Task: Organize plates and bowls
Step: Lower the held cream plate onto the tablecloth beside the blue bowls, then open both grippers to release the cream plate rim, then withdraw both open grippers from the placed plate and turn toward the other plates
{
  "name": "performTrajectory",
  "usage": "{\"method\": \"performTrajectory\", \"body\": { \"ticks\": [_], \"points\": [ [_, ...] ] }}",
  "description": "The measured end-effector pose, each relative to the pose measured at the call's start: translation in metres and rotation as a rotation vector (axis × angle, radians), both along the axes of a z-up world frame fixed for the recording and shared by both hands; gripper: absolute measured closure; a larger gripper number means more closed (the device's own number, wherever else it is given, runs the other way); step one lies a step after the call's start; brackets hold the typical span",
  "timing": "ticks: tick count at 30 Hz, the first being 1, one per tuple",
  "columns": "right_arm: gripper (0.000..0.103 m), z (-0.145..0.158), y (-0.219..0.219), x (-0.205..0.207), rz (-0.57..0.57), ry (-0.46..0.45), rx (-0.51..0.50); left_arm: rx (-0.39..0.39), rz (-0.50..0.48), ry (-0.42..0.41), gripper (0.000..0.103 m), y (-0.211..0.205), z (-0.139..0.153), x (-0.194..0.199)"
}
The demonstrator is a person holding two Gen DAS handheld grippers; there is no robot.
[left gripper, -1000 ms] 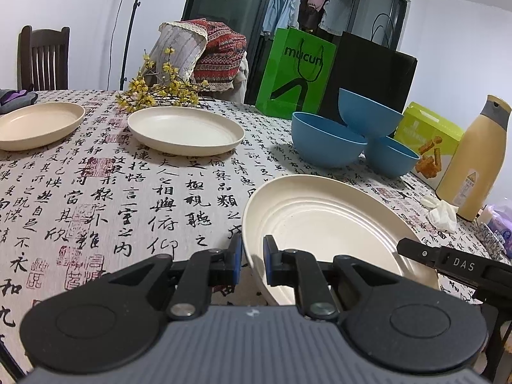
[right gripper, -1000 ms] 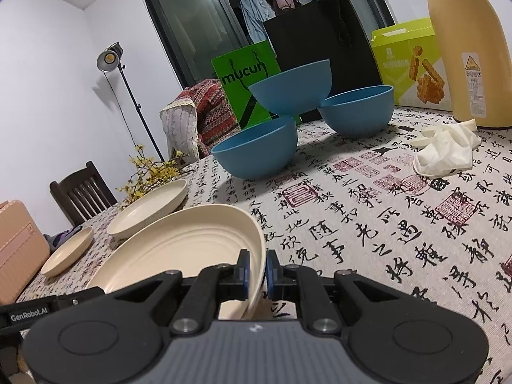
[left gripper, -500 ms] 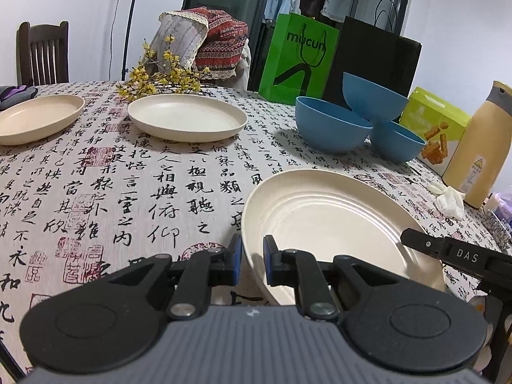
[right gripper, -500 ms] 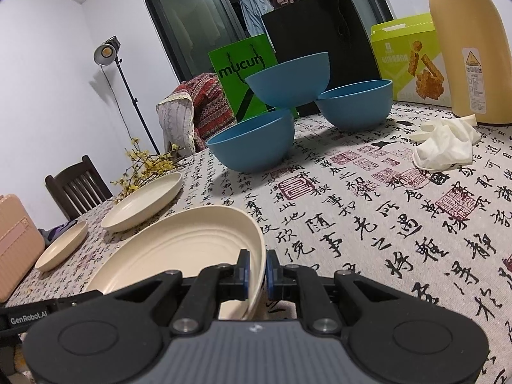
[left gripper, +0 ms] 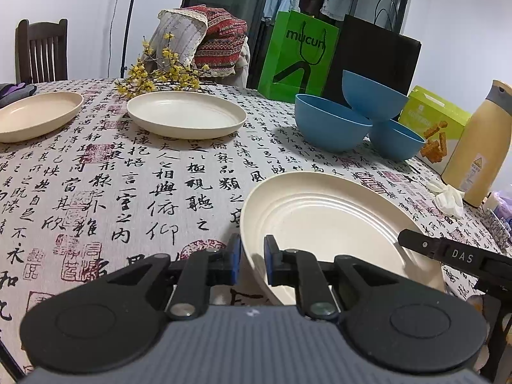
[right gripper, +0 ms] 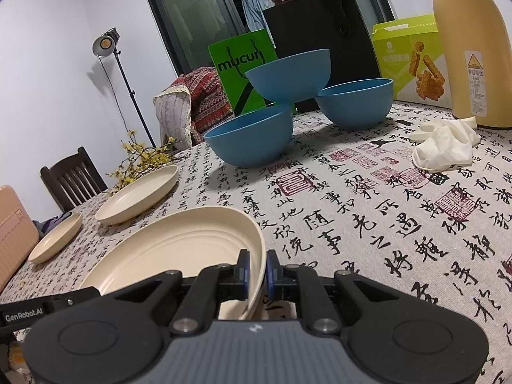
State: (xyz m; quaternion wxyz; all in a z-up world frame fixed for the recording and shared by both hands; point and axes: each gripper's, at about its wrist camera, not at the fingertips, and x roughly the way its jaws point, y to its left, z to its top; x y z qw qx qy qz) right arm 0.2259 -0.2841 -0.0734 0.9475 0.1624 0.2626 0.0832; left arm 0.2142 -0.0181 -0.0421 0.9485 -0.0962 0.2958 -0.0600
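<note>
A large cream plate (left gripper: 336, 227) is held by both grippers just above the calligraphy tablecloth. My left gripper (left gripper: 252, 260) is shut on its left rim; my right gripper (right gripper: 255, 272) is shut on its right rim, and the plate also shows in the right wrist view (right gripper: 179, 249). Two more cream plates (left gripper: 185, 115) (left gripper: 35, 112) lie farther back on the left. Three blue bowls (left gripper: 329, 124) sit at the back right, one (left gripper: 371, 97) perched on the rims of the other two.
A tan bottle (left gripper: 483, 147), a green snack box (left gripper: 432, 121) and a crumpled white glove (left gripper: 448, 196) stand at the right edge. A green bag (left gripper: 297, 54), a black bag (left gripper: 377, 51) and yellow flowers (left gripper: 160, 73) line the far side. A chair (left gripper: 41, 51) stands at the left.
The plate and both grippers have sunk a little toward the table; the far objects sit slightly higher in both views. Both grips are unchanged.
</note>
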Motion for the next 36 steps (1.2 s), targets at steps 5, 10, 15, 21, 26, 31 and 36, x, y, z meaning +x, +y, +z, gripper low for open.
{"method": "performTrajectory", "body": {
  "ticks": [5, 10, 15, 21, 26, 31, 36],
  "points": [
    [0.09, 0.0, -0.002, 0.0, 0.01, -0.001, 0.015, -0.027, -0.007, -0.01, 0.08, 0.003, 0.001, -0.002],
    [0.07, 0.005, -0.008, -0.004, 0.006, -0.051, 0.015, -0.03, 0.026, -0.081, 0.034, 0.009, 0.01, -0.012],
    [0.016, 0.023, -0.016, -0.011, -0.017, -0.173, -0.021, -0.003, 0.087, -0.173, 0.0, 0.021, 0.024, -0.023],
    [0.0, 0.029, -0.013, -0.003, -0.035, -0.233, -0.082, 0.054, 0.146, -0.241, 0.0, 0.038, 0.035, -0.026],
    [0.0, 0.023, -0.01, 0.001, -0.028, -0.219, -0.077, 0.045, 0.167, -0.253, 0.0, 0.053, 0.03, -0.025],
    [0.0, 0.021, -0.007, 0.0, -0.024, -0.219, -0.08, 0.037, 0.172, -0.271, 0.0, 0.056, 0.023, -0.026],
    [0.0, 0.02, -0.004, -0.004, -0.016, -0.239, -0.095, 0.048, 0.186, -0.292, 0.0, 0.055, 0.02, -0.03]
  ]
}}
